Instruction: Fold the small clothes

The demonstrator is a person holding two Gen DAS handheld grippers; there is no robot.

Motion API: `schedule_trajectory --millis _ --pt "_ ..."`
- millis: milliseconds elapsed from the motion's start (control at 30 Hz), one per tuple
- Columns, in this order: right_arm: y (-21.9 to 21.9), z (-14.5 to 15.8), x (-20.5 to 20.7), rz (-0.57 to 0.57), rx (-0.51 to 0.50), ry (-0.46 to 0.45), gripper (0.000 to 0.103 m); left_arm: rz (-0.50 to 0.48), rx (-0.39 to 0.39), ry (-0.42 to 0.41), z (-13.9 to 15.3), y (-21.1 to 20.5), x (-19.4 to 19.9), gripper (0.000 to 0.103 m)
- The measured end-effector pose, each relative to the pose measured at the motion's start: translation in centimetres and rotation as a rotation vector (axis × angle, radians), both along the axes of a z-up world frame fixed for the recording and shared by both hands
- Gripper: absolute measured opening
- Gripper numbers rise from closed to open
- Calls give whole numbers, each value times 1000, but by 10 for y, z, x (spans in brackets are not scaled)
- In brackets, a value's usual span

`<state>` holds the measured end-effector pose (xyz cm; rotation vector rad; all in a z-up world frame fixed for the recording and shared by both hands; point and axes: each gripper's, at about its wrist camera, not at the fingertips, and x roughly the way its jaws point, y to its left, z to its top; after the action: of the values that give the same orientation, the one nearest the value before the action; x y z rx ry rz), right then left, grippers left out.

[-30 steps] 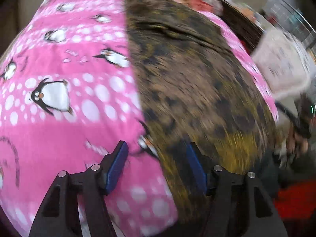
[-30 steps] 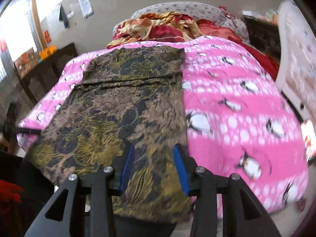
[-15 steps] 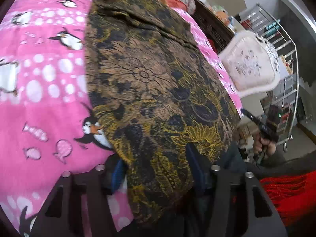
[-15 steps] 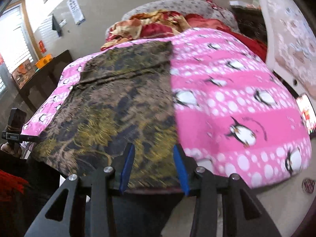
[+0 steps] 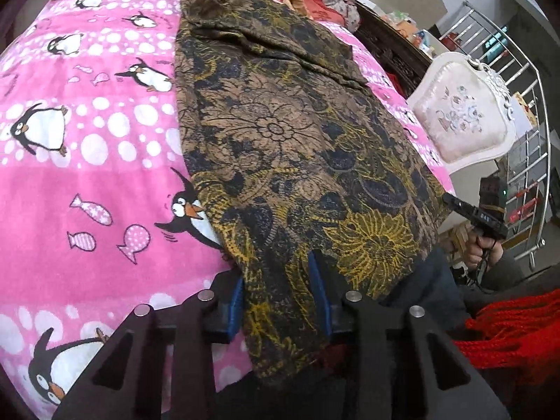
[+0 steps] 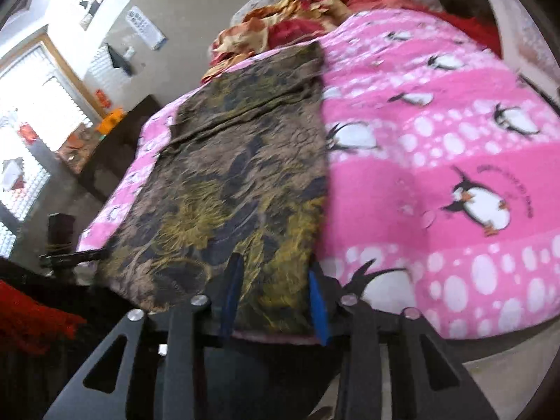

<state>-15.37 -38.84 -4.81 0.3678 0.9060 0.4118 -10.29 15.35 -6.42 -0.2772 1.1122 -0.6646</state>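
Observation:
A brown and gold floral garment [image 5: 280, 133] lies flat along the pink penguin blanket [image 5: 87, 175], its near hem hanging over the bed's edge. It also shows in the right wrist view [image 6: 238, 175]. My left gripper [image 5: 280, 301] is open, its blue pads either side of the hem's left corner. My right gripper [image 6: 276, 301] is open, its pads straddling the hem's right corner. Neither pad pair is pressed on the cloth.
Crumpled red and gold bedding [image 6: 280, 24] lies at the head of the bed. A white cushioned chair [image 5: 462, 119] and a metal rack [image 5: 525, 80] stand right of the bed. A dark side table [image 6: 115, 143] stands on the left.
Both grippers have dropped lower and closer to the near hem. The left one swung right from the pink blanket onto the garment's corner. The jaws stay open.

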Motion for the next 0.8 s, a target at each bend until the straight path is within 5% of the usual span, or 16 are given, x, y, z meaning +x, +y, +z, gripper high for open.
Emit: schedule_trajectory --millis 67,233,300,433,800 --pt "-7 -8 -1 -37 23 6 26 1 2 -2 -1 -2 1 14" --pt "-4 -13 -3 -47 92 -1 26 44 3 -1 2 0 5 8" --pt "-7 -9 -3 -56 99 -10 9 104 25 -28 7 4 4 0" --pt "-8 26 -15 -33 186 -109 7 175 -86 -82 31 23 -4 0" --pt "-20 152 -78 40 370 -435 6 123 -337 -228 120 63 -64 0"
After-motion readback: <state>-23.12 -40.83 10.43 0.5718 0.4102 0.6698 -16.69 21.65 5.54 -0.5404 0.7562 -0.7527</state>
